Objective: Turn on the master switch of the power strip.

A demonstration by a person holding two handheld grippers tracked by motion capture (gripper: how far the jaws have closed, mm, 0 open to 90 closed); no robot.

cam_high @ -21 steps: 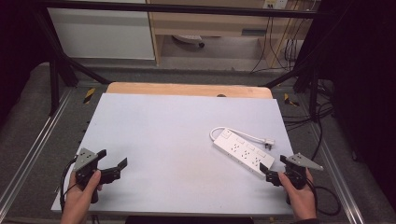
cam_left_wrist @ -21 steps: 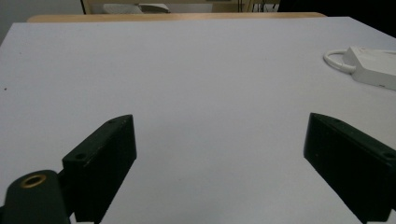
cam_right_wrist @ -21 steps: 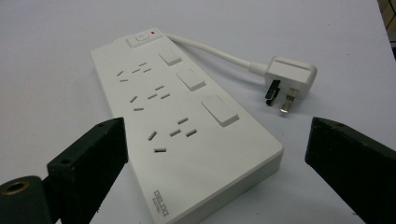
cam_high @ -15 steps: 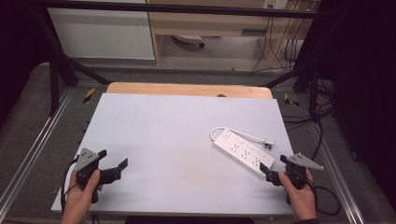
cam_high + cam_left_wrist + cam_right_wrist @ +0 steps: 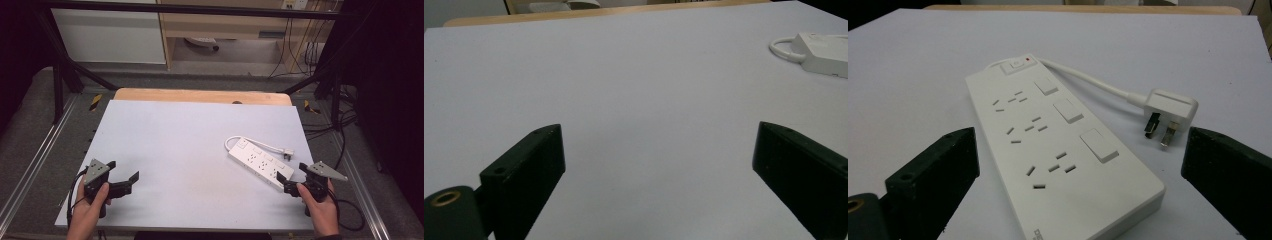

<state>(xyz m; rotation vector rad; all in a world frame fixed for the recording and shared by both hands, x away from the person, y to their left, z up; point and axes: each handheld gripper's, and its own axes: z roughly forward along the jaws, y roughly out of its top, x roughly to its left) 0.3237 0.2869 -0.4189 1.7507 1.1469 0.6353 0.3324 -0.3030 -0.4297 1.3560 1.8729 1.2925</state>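
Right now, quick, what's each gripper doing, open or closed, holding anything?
Left gripper: open, holding nothing, over bare table.
Right gripper: open, holding nothing, at the near end of the power strip.

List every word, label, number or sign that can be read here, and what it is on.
No text reads in full.
Power strip, near end face: dark printed letters, cut off by the picture edge in the right gripper view, too partial to read.
Master switch: a faint symbol, too small to make out.
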